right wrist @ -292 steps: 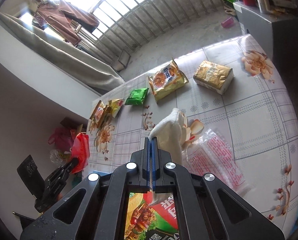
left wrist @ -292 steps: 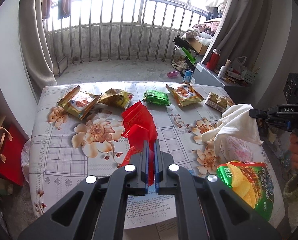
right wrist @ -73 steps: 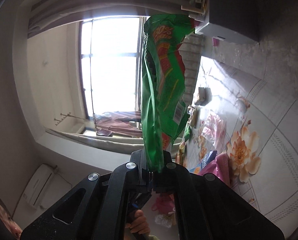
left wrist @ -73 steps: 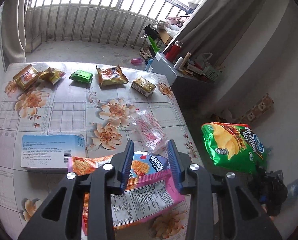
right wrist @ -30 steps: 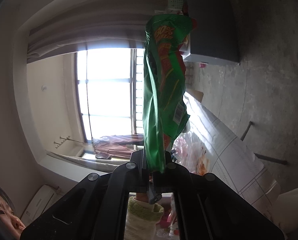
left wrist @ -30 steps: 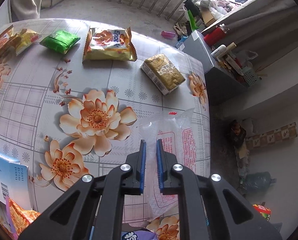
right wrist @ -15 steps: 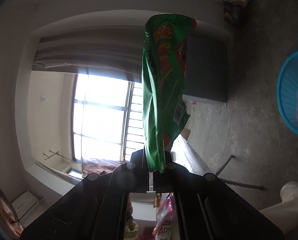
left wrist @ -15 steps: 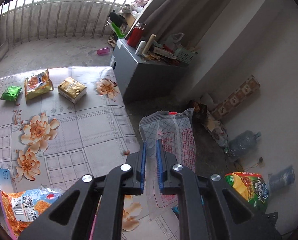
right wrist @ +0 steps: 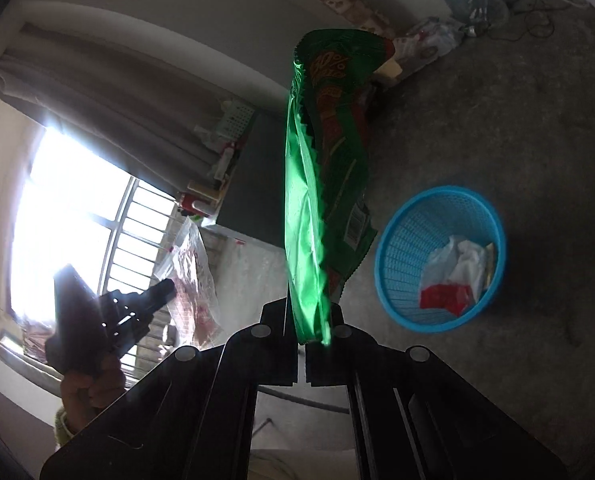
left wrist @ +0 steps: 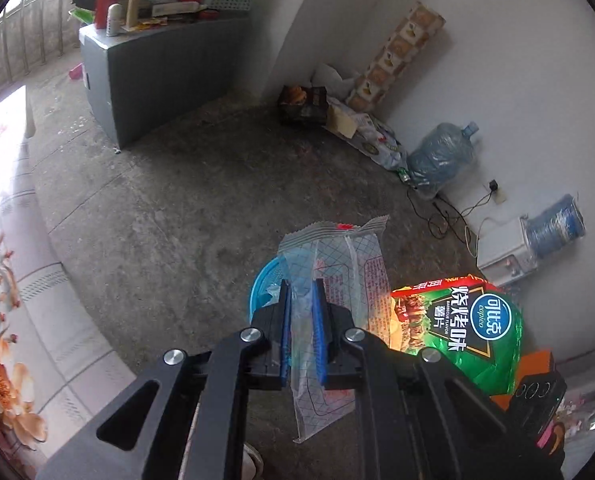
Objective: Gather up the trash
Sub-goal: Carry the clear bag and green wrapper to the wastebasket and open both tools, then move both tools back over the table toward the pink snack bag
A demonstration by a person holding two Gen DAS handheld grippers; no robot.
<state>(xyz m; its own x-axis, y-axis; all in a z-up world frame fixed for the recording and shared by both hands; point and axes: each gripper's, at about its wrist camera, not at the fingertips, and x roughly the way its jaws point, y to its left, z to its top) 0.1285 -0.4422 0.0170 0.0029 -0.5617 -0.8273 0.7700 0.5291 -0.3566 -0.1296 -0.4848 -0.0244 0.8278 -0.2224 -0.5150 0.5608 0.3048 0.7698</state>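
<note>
My left gripper (left wrist: 301,304) is shut on a clear plastic wrapper (left wrist: 337,276) with red print, held above the blue mesh basket (left wrist: 259,292) on the floor. My right gripper (right wrist: 307,320) is shut on a green chip bag (right wrist: 325,184), which stands up from the jaws. The chip bag also shows in the left wrist view (left wrist: 457,332), just right of the wrapper. In the right wrist view the blue basket (right wrist: 401,240) sits on the floor to the right and holds white and red trash (right wrist: 453,276). The left gripper with the wrapper (right wrist: 189,272) shows at left.
The flowered table edge (left wrist: 5,280) is at the left. A grey cabinet (left wrist: 157,64) stands at the back. Water bottles (left wrist: 437,160), a white appliance (left wrist: 505,248), cables and litter lie along the white wall. The floor is bare concrete (left wrist: 169,200).
My left gripper has carried the clear wrapper off the table and over the blue basket. My right gripper has swung the chip bag down toward the floor, with the basket now closer.
</note>
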